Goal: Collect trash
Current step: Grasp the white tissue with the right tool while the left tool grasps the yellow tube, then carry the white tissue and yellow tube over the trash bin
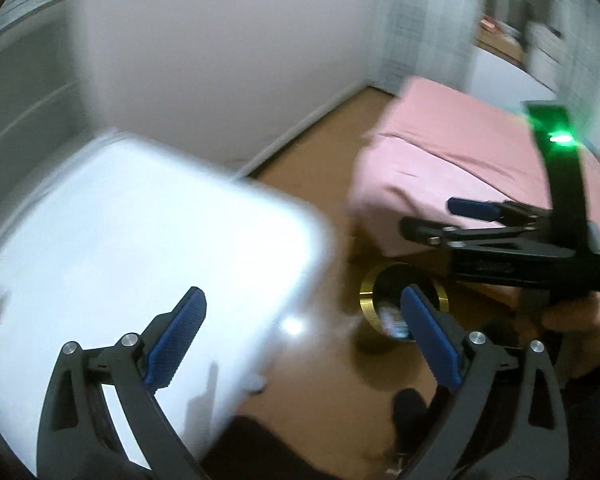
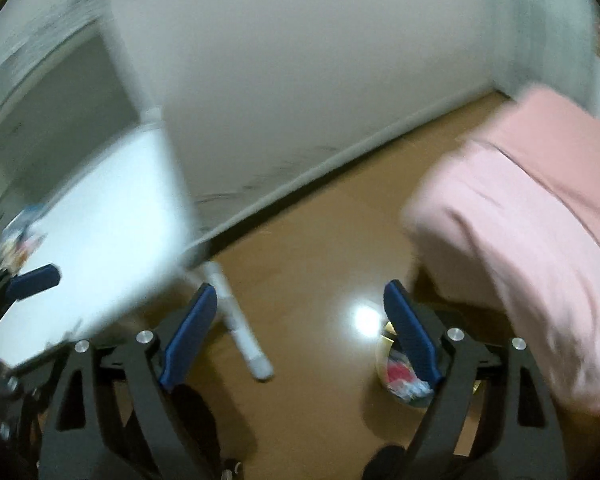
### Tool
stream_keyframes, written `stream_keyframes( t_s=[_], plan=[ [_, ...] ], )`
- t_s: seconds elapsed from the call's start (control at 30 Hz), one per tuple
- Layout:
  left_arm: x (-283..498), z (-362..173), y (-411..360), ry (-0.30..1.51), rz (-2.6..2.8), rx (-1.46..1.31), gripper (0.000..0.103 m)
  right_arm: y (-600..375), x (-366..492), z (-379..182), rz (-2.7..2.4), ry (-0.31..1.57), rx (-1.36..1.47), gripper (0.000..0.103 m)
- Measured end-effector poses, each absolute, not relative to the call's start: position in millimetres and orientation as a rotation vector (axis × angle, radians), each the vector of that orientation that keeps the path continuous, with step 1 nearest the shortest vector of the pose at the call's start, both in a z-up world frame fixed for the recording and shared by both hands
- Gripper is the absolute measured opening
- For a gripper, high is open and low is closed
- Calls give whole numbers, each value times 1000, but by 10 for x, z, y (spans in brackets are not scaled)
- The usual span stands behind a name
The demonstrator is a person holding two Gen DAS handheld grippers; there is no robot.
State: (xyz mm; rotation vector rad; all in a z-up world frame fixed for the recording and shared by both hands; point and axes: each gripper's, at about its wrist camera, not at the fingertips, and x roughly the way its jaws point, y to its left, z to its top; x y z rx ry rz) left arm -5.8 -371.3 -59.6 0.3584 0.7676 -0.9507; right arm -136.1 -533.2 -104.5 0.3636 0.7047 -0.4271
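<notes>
Brown wood floor [image 1: 308, 360] fills the space between a white table [image 1: 140, 248] and a bed under a pink cover [image 1: 452, 168]. On the floor just off the bed's near corner stands a round bin with a gold rim [image 1: 370, 300], and crumpled wrappers [image 2: 404, 380] in red, white and blue lie inside it. More colourful trash [image 2: 20, 236] sits near the table's left edge, blurred. The left gripper [image 1: 304, 336] hangs over the table's near corner and the floor, its blue pads spread wide with nothing between them. The right gripper [image 2: 296, 332] is likewise spread and empty, above the floor between a white table leg [image 2: 240, 320] and the bin. Both views are smeared by motion.
</notes>
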Motion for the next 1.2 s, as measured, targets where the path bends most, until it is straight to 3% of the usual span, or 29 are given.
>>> stream_keyframes(
  t_s=[0.17,0.47,0.8,0.9,1.0,1.1,1.13,1.2],
  plan=[
    [541,-488,-2377,775,-669,301,95,-4360,-544,-805,-197,721,204,84],
    [1559,-693,-437,900,-351,284,95,-2682,925,-1012,132,934,-67,84],
    [2189,-1007,162,952,-349,228,95,-2251,2068,-1177,156,1009,-109,84],
    [2284,-1034,190,938,-365,214,92,-2246,2235,-1155,151,1003,-110,80],
    [2304,-1019,176,910,-386,222,71,-2231,2350,-1133,139,995,-125,70],
    [2323,-967,124,895,-389,231,36,-2238,2412,-1097,137,984,-121,49],
    [2332,-942,96,892,-387,236,14,-2235,2427,-1091,139,984,-120,43],
    [2335,-952,48,898,-373,240,12,-2259,2414,-1113,144,987,-118,37]
  ],
)
